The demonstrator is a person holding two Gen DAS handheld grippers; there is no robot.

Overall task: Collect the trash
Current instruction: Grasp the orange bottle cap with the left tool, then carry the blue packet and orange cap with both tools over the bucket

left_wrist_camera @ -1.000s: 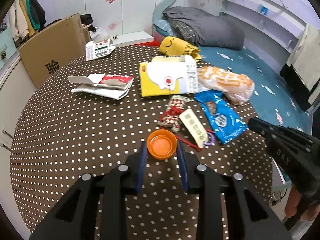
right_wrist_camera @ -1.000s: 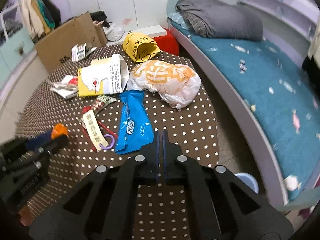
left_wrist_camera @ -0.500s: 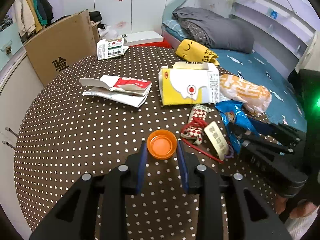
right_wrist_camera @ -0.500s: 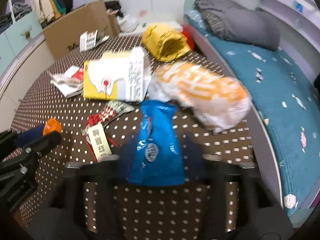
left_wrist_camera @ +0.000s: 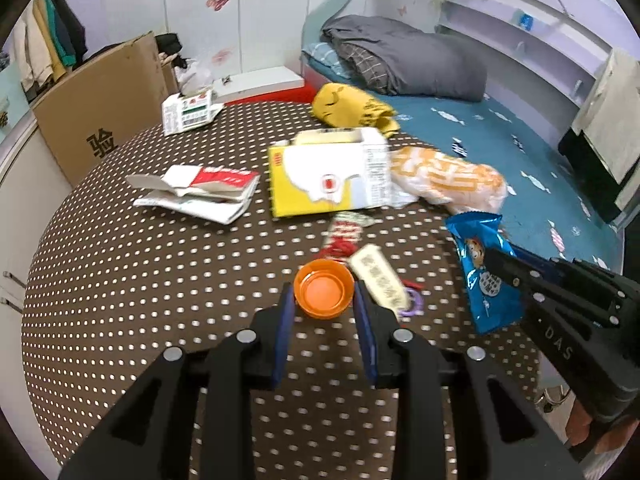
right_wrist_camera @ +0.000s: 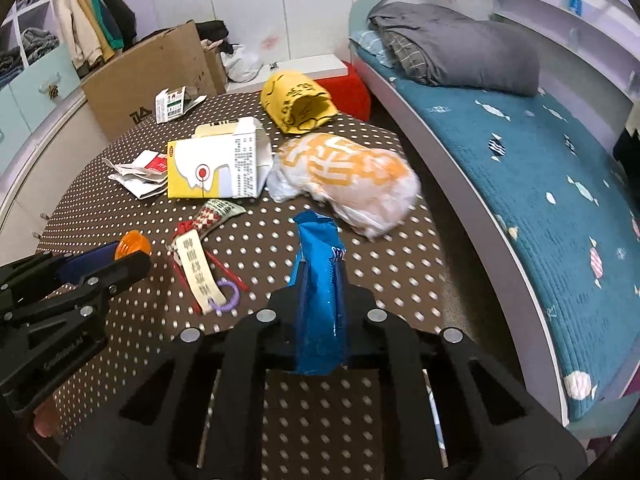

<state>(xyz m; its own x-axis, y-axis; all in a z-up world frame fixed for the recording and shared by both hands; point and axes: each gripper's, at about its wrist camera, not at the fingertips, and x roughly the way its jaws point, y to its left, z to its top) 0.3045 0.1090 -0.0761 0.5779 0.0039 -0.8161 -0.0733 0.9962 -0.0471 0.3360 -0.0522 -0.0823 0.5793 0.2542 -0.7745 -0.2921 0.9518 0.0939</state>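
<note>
My left gripper (left_wrist_camera: 323, 300) is shut on an orange bottle cap (left_wrist_camera: 323, 294) and holds it above the dotted brown table (left_wrist_camera: 120, 280); the cap also shows in the right wrist view (right_wrist_camera: 132, 245). My right gripper (right_wrist_camera: 319, 280) is shut on a blue snack wrapper (right_wrist_camera: 318, 300), lifted off the table; the wrapper also shows in the left wrist view (left_wrist_camera: 486, 276). A cream tag with red cord and purple ring (right_wrist_camera: 200, 276), a yellow-white carton (right_wrist_camera: 216, 168), an orange-printed plastic bag (right_wrist_camera: 348, 176) and torn red-white paper (left_wrist_camera: 200, 192) lie on the table.
A yellow bag (right_wrist_camera: 298, 102) and a small white box (left_wrist_camera: 188, 112) sit at the table's far edge. A cardboard box (left_wrist_camera: 104, 132) stands behind on the left. A bed with a blue cover (right_wrist_camera: 540, 168) runs along the right.
My right gripper closed on the blue wrapper and lifted it off the table. My left gripper kept hold of the orange cap and shifted slightly.
</note>
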